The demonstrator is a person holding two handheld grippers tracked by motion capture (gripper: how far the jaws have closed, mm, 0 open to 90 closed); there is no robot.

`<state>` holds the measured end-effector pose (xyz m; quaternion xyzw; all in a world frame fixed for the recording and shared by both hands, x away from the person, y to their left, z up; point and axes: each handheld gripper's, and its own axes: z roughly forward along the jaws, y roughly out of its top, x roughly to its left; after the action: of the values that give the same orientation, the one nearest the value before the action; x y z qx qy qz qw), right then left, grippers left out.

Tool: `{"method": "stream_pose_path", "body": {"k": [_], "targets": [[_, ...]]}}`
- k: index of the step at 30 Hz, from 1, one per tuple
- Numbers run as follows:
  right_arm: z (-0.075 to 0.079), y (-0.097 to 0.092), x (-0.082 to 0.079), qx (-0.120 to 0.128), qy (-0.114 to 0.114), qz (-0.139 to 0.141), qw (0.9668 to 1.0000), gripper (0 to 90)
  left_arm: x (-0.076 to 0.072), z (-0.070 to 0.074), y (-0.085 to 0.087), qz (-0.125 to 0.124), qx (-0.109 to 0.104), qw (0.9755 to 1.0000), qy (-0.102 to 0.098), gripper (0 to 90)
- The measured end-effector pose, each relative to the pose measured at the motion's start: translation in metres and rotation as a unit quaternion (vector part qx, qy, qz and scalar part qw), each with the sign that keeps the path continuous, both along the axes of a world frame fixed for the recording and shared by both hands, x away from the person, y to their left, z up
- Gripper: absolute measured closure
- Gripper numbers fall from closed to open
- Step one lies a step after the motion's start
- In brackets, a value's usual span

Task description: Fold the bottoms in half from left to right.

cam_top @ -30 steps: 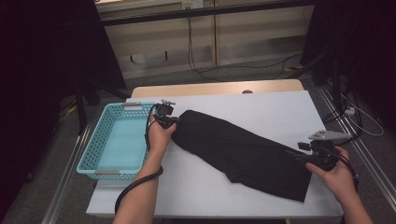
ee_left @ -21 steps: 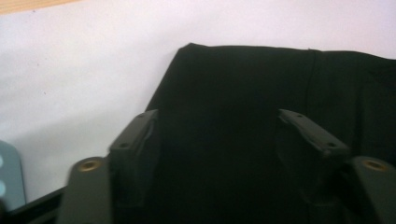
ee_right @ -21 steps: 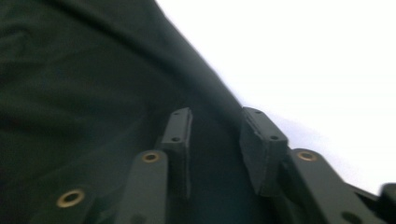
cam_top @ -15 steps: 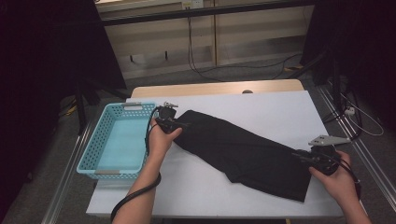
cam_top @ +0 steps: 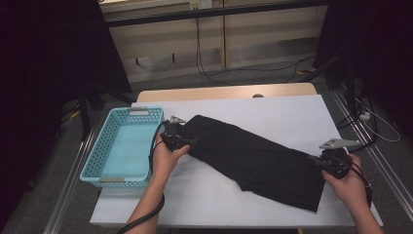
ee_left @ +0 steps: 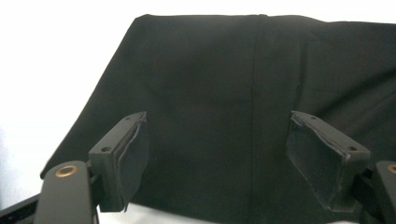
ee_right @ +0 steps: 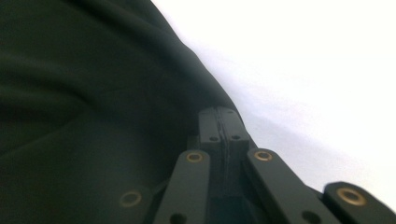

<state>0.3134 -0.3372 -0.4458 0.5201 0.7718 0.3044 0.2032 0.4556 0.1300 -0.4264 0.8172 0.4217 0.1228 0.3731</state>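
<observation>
One black garment (cam_top: 253, 158) lies flat, stretched diagonally across the table.

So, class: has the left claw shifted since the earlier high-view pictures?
Yes. The left claw has drawn slightly back toward the blue basket, its jaws just opened off the black garment.

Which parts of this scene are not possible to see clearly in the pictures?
- Black folded cloth garment: the left gripper view's edges cut it off, so its type stays unclear.
- Right hand-held gripper: in its own view, cloth pinched between the jaws is hidden by the shut pads.
- Light blue perforated plastic basket: holes too small to count in the high view.
</observation>
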Motion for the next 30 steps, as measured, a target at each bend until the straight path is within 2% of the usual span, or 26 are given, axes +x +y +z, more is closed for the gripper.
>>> {"method": "stream_pose_path", "body": {"k": [2, 6, 8, 10, 13, 17, 18, 19, 21, 24, 30], "targets": [[0.000, 0.000, -0.002, 0.001, 0.004, 0.001, 1.0000, 80.1, -0.001, -0.001, 0.002, -0.001, 0.002, 1.0000, 0.004, 22.1], [0.002, 0.012, -0.009, 0.007, -0.009, 0.021, 0.9997, 67.8, -0.001, -0.002, 0.003, -0.003, 0.000, 1.0000, 0.004, 20.9], [0.005, 0.022, -0.011, 0.015, -0.016, 0.037, 0.9991, 66.1, -0.002, -0.003, 0.002, -0.003, 0.001, 1.0000, 0.003, 20.4], [0.007, 0.034, -0.013, 0.030, -0.019, 0.059, 0.9976, 67.9, -0.003, -0.003, 0.001, -0.004, 0.001, 1.0000, 0.001, 20.0], [0.007, 0.053, -0.015, 0.050, -0.008, 0.098, 0.9939, 72.3, -0.004, -0.002, -0.001, -0.012, 0.000, 0.9999, 0.002, 19.9], [-0.002, 0.073, -0.017, 0.043, 0.014, 0.131, 0.9904, 73.3, -0.006, -0.002, -0.002, -0.013, 0.002, 0.9999, -0.002, 19.8], [-0.004, 0.076, -0.017, 0.036, 0.019, 0.136, 0.9899, 74.3, -0.006, -0.001, -0.002, -0.013, 0.001, 0.9999, -0.002, 19.8], [-0.006, 0.077, -0.018, 0.033, 0.013, 0.138, 0.9899, 77.0, -0.006, -0.001, -0.001, -0.015, 0.003, 0.9999, -0.002, 19.8], [-0.004, 0.077, -0.019, 0.034, 0.021, 0.138, 0.9896, 87.9, -0.007, -0.001, -0.001, -0.010, -0.001, 0.9999, -0.004, 19.7], [-0.004, 0.076, -0.020, 0.044, 0.029, 0.136, 0.9894, 90.0, -0.007, -0.001, -0.001, -0.011, -0.002, 0.9999, -0.003, 19.7], [0.002, 0.072, -0.027, 0.048, 0.050, 0.149, 0.9864, 90.0, -0.008, 0.000, -0.001, -0.011, 0.000, 0.9999, -0.005, 19.7]]}}
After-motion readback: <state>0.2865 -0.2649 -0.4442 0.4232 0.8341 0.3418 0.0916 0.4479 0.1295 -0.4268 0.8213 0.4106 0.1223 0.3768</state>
